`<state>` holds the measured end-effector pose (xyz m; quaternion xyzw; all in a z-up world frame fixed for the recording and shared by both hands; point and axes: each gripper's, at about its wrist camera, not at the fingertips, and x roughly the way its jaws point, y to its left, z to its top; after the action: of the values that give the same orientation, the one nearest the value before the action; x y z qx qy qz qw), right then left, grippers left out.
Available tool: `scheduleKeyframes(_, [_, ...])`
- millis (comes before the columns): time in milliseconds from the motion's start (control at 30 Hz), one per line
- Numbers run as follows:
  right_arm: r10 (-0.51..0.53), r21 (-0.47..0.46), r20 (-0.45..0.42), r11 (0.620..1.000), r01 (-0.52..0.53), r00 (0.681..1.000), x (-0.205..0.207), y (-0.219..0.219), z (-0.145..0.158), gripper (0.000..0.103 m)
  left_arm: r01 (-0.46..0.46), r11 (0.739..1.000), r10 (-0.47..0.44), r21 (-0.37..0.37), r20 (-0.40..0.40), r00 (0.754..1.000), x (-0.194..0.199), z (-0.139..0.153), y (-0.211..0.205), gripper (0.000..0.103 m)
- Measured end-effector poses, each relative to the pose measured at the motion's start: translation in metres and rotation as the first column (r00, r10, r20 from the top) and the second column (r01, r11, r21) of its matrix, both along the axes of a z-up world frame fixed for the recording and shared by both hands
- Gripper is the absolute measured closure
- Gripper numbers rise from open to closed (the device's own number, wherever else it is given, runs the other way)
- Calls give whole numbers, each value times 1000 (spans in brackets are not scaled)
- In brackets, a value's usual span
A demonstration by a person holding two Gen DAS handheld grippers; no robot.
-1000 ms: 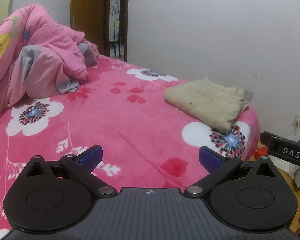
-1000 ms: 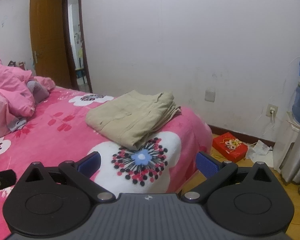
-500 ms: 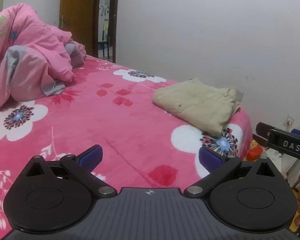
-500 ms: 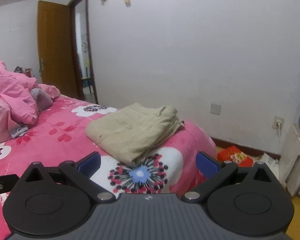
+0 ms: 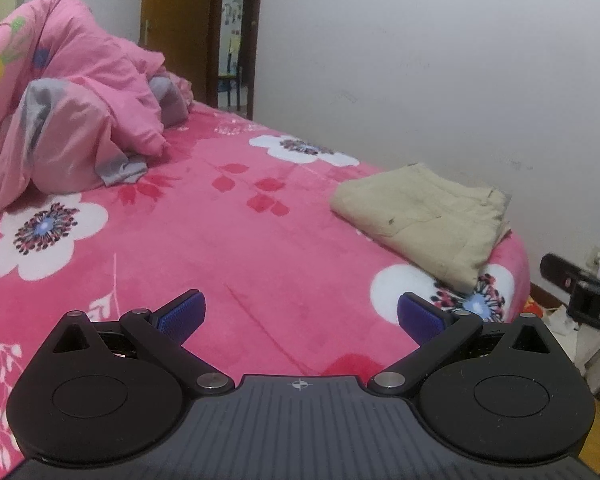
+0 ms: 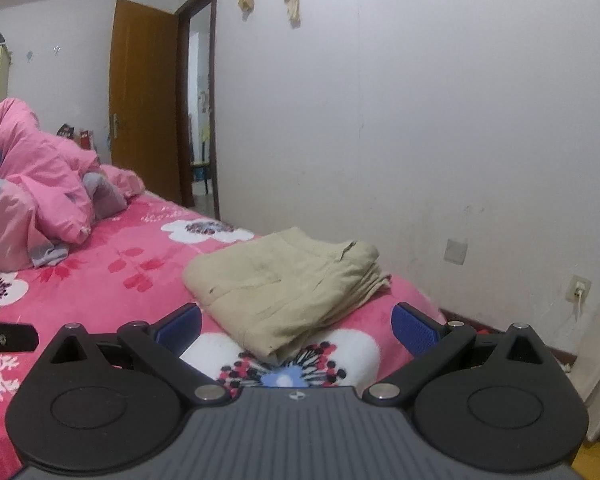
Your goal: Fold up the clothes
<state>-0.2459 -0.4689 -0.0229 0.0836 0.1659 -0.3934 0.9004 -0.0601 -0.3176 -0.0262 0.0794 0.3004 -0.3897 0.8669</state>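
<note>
The beige trousers [image 6: 284, 284] lie folded on the bed [image 5: 220, 240]; soft, limp, light; best pinched at a layered edge; left gripper [image 5: 300, 316] and right gripper [image 6: 296, 322] gape wide, empty.

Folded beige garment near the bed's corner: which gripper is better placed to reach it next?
Right, probably. In the right wrist view the folded beige garment lies straight ahead of the open right gripper. The left gripper, also open, faces bare pink blanket, with the garment off to its right.
</note>
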Motion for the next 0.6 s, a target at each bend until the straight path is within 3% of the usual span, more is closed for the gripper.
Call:
scheduleKeyframes(200, [18, -11, -19, 1000, -19, 1000, 5, -6, -6, 0, -6, 1000, 6, -4, -43, 999, 10, -5, -9, 0])
scheduleKeyframes(400, [51, -47, -22, 998, -52, 998, 1, -7, -16, 0, -13, 1000, 13, 0, -27, 1000, 16, -11, -13, 0])
scheduleKeyframes(600, [86, -164, -72, 982, -96, 994, -5, 4, -23, 0, -23, 1000, 23, -13, -19, 1000, 33, -13, -23, 0])
